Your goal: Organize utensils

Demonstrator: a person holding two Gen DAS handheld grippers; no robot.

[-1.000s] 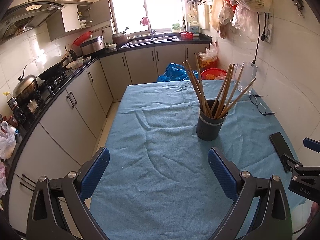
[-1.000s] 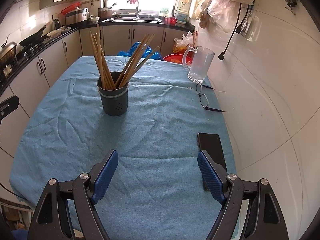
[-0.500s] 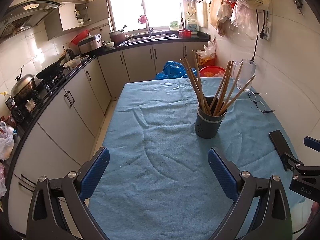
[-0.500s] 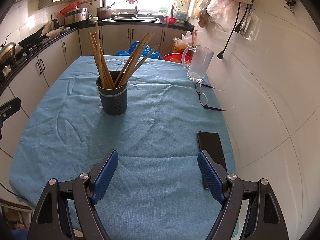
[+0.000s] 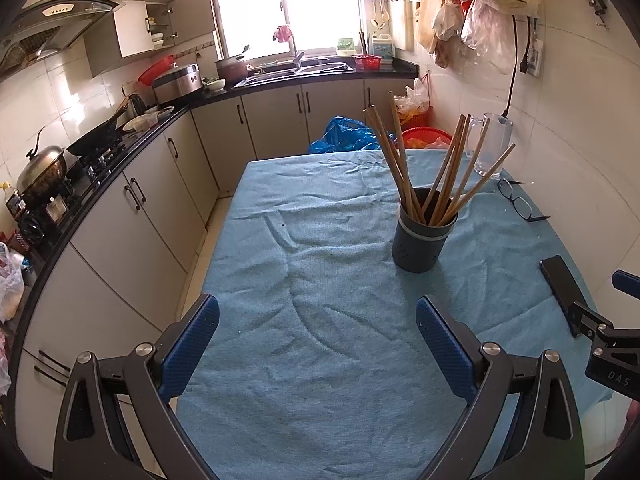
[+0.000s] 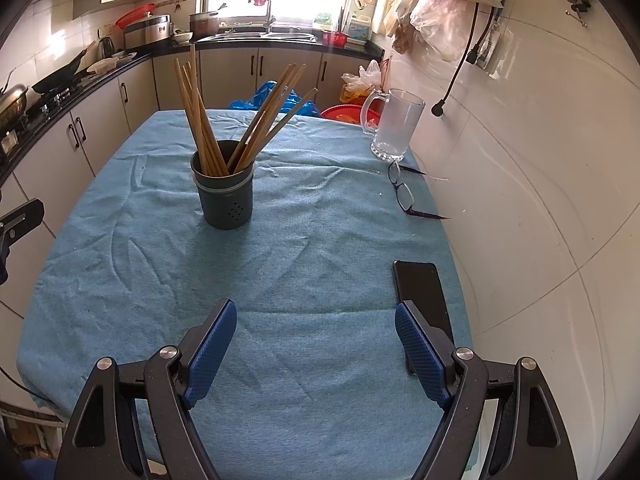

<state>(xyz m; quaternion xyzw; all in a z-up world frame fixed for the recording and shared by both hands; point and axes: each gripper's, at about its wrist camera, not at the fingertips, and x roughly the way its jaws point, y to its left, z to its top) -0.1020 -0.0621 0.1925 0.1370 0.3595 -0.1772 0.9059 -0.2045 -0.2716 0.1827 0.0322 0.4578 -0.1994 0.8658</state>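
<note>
You hold both tools low over the near edge of the bench (image 6: 120, 240), which has a blue cloth on it. Your left hand-held gripper (image 5: 318, 340) is spread wide with nothing in it, and your right hand-held gripper (image 6: 316, 344) is spread wide and empty too. The chopsticks (image 6: 208, 120) all stand in the dark cup (image 6: 226, 196), fanned out, some leaning left and some leaning right. The cup sits upright near the middle of the bench, well apart from both tools. No loose chopstick lies on the cloth that you can see. So the tidy job looks either done or not yet begun; from here you cannot tell which. If you still have work to do, your next move is to reach forward to the cup. Come in slowly, because the cup is tall with long sticks and could tip over. Pinch just one or two sticks, up high, and keep the cup still. Watch the black phone (image 6: 420, 288) just beside your right tool near the right edge, and the glasses (image 6: 404, 194) and glass mug (image 6: 396, 128) at the far right side.
</note>
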